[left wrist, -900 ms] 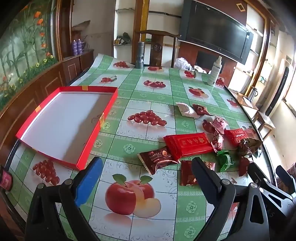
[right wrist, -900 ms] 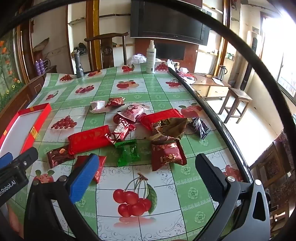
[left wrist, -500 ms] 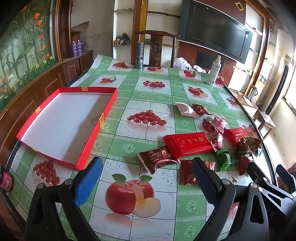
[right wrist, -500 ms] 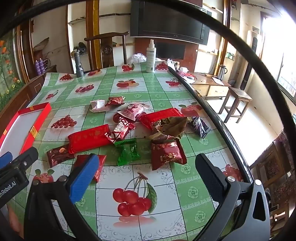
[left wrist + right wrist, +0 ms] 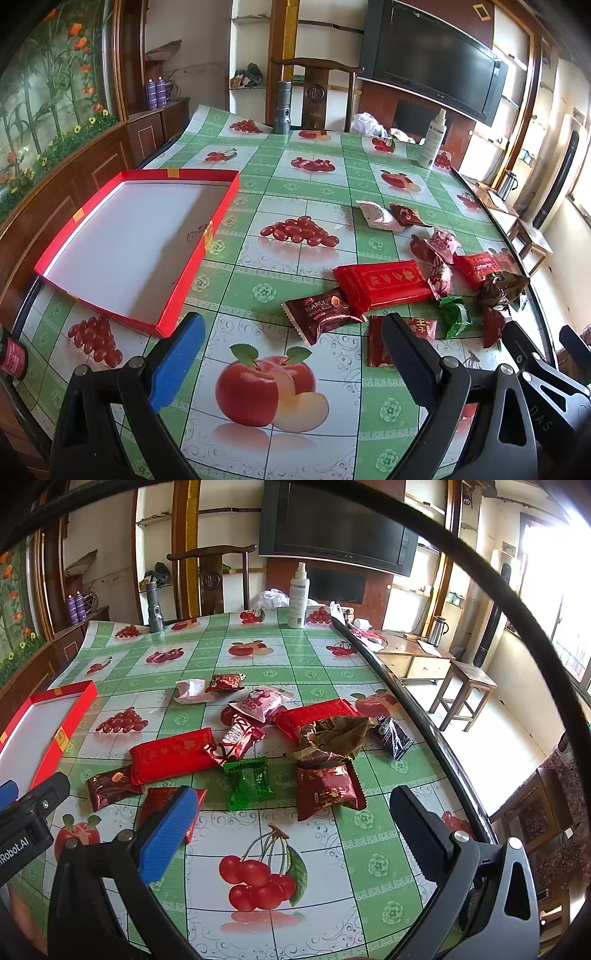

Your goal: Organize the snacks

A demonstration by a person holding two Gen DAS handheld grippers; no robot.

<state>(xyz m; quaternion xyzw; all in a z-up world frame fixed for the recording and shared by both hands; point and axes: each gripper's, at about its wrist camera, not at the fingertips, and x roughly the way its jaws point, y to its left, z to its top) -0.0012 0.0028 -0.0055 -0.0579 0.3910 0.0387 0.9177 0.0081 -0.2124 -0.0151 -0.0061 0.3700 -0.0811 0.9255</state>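
Note:
An empty red box with a white floor (image 5: 122,236) lies at the table's left side; its corner shows in the right wrist view (image 5: 48,716). Several snack packets lie scattered to the right: a long red pack (image 5: 384,282) (image 5: 171,755), a dark brown "Manly" bar (image 5: 321,312) (image 5: 110,786), a green packet (image 5: 456,317) (image 5: 249,782), a dark red pack (image 5: 327,788) and a crumpled brown wrapper (image 5: 332,738). My left gripper (image 5: 291,356) is open and empty, above the table just short of the brown bar. My right gripper (image 5: 295,830) is open and empty, just short of the packets.
A green fruit-print cloth (image 5: 295,184) covers the table. A white spray bottle (image 5: 299,596) and a grey flashlight (image 5: 155,605) stand at the far edge by a wooden chair (image 5: 210,579). The table's right edge (image 5: 424,716) drops to the floor, with a stool (image 5: 465,690) beyond.

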